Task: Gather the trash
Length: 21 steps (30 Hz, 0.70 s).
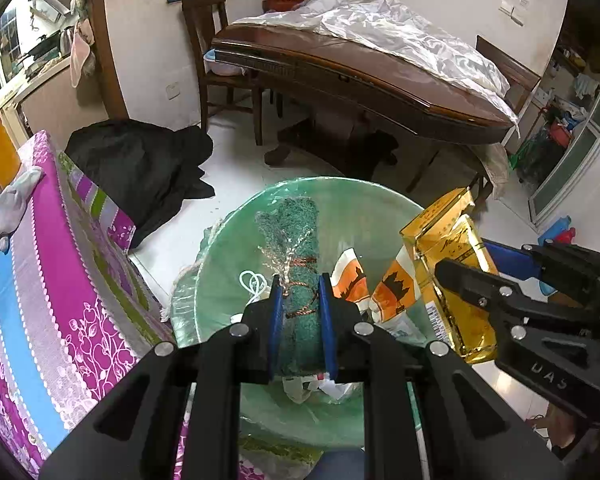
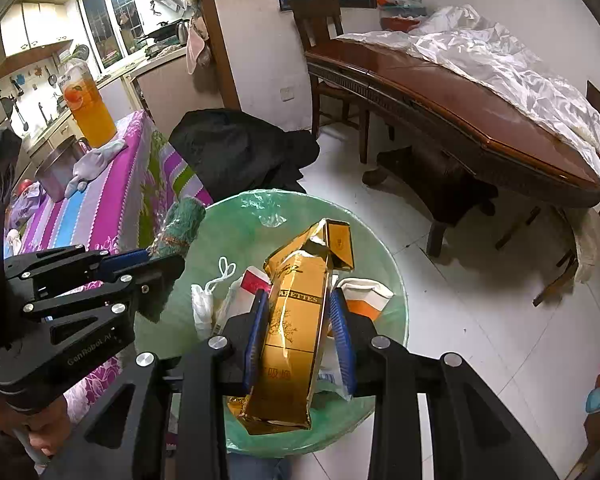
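Green plastic lines the trash bin (image 1: 220, 280), which stands on the white floor beside the table (image 1: 28, 272) with the purple striped cloth. Both pieces of trash hang over its open mouth. The left gripper (image 1: 302, 320) is clenched on a rolled green scouring cloth (image 1: 296, 240) tied with a thin cord. The right gripper (image 2: 300, 332) is grasping a golden cigarette carton (image 2: 296, 320), with its torn flap pointing up.

From here, the risk seems to be in the release. The carton is long and, in the left wrist view, it hangs near the right rim of the bin, so if the jaws let go there, it could strike the rim and fall on the floor. The carton is also crushed and shiny, so it may slip or swing before the person wants. The two grippers are close together and could knock each other.

Only the left wrist view shows how near the carton (image 1: 452, 272) is to the rim, and the orange and white wrappers (image 1: 392, 288) inside. Only the right wrist view shows the person's hand (image 2: 46, 436) on the left gripper (image 2: 172, 268), the white face mask (image 2: 204, 308) in the bin, and the steel pot (image 2: 56, 172) and the orange drink jar (image 2: 90, 112) on the table.
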Available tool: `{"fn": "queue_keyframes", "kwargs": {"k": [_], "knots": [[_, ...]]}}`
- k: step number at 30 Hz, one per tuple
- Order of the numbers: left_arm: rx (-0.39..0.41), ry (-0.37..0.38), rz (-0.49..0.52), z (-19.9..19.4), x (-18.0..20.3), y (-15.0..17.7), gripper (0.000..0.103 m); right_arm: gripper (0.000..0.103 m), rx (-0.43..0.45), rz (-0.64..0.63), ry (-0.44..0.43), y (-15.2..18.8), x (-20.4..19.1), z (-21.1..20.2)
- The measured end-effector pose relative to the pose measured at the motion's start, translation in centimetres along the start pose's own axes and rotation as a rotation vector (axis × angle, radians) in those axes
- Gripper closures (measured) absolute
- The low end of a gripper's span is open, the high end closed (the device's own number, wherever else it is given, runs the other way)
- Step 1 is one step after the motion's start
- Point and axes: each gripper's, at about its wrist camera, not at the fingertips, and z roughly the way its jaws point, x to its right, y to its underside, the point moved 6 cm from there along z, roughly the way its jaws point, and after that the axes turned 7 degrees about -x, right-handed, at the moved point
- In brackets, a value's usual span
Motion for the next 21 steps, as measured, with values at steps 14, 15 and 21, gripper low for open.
{"fn": "queue_keyframes", "kwargs": {"k": [14, 15, 21], "knots": [[0.053, -0.028, -0.055, -1.8, -1.6, -0.9, 0.028, 0.053, 0.085, 0.021, -0.009, -0.3, -0.1, -2.6], [0.063, -0.035, -0.064, -2.2, -1.9, -0.9, 0.026, 0.053, 0.097, 0.022, -0.007, -0.3, -0.1, -3.0], [0.113, -0.067, -0.080, -4.3, -3.2, 0.1, 0.014, 0.041, 0.232, 0.007, 0.023, 1.1, -1.2, -6.9]]}}
